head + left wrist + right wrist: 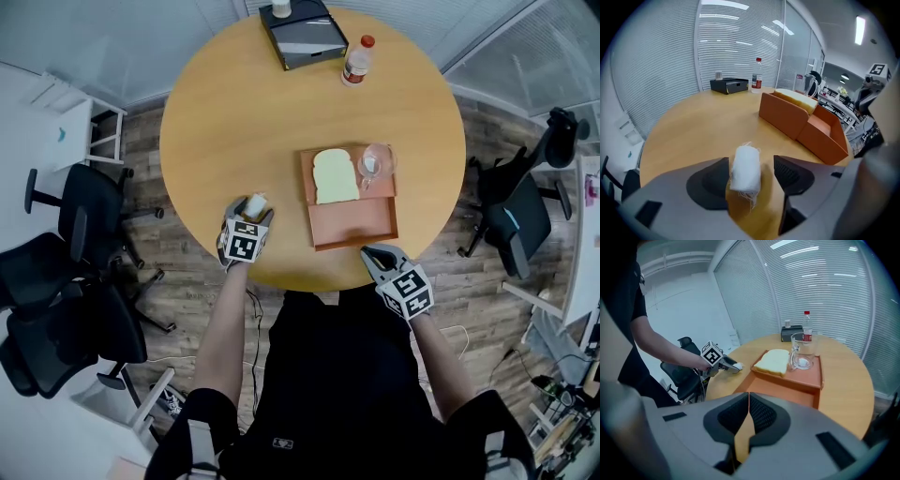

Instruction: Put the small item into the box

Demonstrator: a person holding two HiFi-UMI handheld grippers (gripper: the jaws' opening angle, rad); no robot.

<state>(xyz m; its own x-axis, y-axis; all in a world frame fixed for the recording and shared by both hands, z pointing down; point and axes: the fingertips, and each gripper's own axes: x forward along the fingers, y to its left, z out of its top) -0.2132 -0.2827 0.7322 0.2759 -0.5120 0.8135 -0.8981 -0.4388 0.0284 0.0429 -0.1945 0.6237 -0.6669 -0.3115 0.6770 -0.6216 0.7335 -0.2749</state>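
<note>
A small white gauze roll (745,168) lies on the round wooden table (234,112), between the jaws of my left gripper (751,161). The jaws stand open around it, with a clear gap on its right side. In the head view the roll (257,202) sits left of the orange box (354,227), whose far half holds a slice of bread (335,176) and a glass mug (375,164). My right gripper (373,253) hovers at the table's near edge, just in front of the box (787,390), shut with nothing in it (748,397).
A black desk tray (302,37) and a plastic bottle (357,59) stand at the table's far side. Black office chairs (56,300) crowd the floor on the left, and another chair (516,217) is on the right.
</note>
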